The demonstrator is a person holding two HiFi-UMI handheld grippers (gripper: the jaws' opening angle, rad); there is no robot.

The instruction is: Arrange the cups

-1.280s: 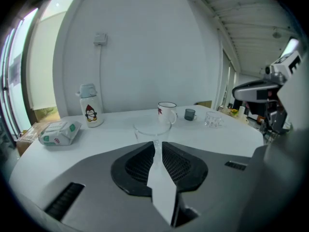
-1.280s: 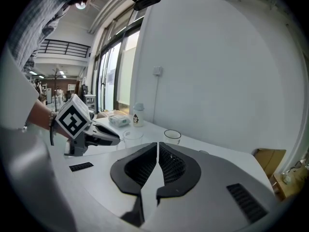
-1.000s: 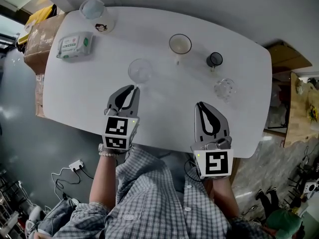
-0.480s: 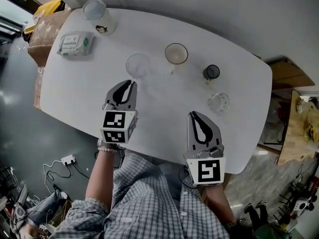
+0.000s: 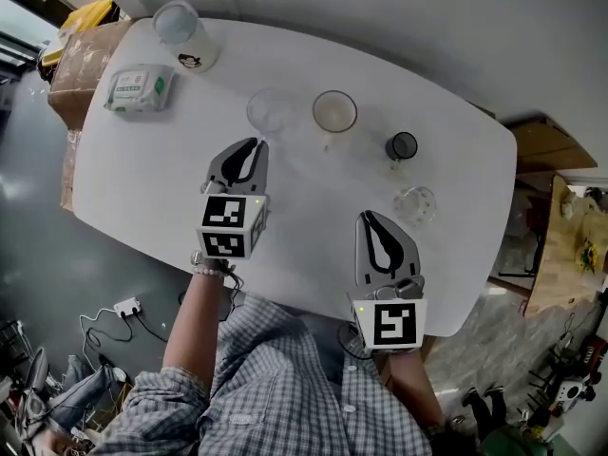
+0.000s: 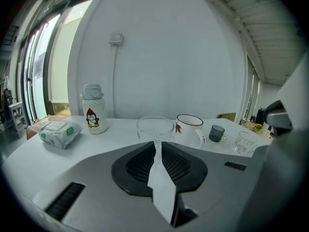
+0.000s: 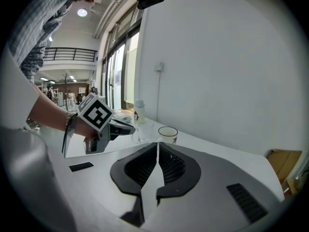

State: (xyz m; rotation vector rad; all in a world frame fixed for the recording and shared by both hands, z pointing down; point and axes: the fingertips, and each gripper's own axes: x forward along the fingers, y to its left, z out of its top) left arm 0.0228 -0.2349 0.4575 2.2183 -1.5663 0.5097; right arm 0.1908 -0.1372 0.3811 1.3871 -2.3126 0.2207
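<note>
Four cups, all upright and empty, on a white tabletop (image 5: 142, 160).

Item 1, glass (image 5: 271, 112): clear, plain-walled. It stands mid-tabletop towards the far edge, just left of the mug.
- Handling: judged light, rigid, slick and breakable. It would sooner skid than tip if pressed low.
- Best hold: the rim wall, one finger inside and one outside.
- Fingers: the left gripper (image 5: 255, 144) points straight at it. Its fingers (image 6: 137, 166) are closed to a sliver, with the tips at the near wall and seemingly touching. Nothing shows between them.

Item 2, mug (image 5: 334, 112): white with a dark rim, a red leaf mark and a handle. It stands close beside the glass; contact cannot be told.
- Handling: judged the heaviest, stiff and glazed.
- Best hold: the rim wall or the handle.

Item 3, dark cup (image 5: 402, 146): small and smoky, right of the mug and apart from it.
- Handling: judged light and easily knocked.
- Best hold: across the whole body.

Item 4, cut glass (image 5: 415, 203): clear and patterned, towards the right edge.
- Handling: judged fragile, though the pattern should give some bite.
- Fingers: the right gripper (image 5: 368, 217) lies just left of it, apart, with fingers shut and empty.
</note>
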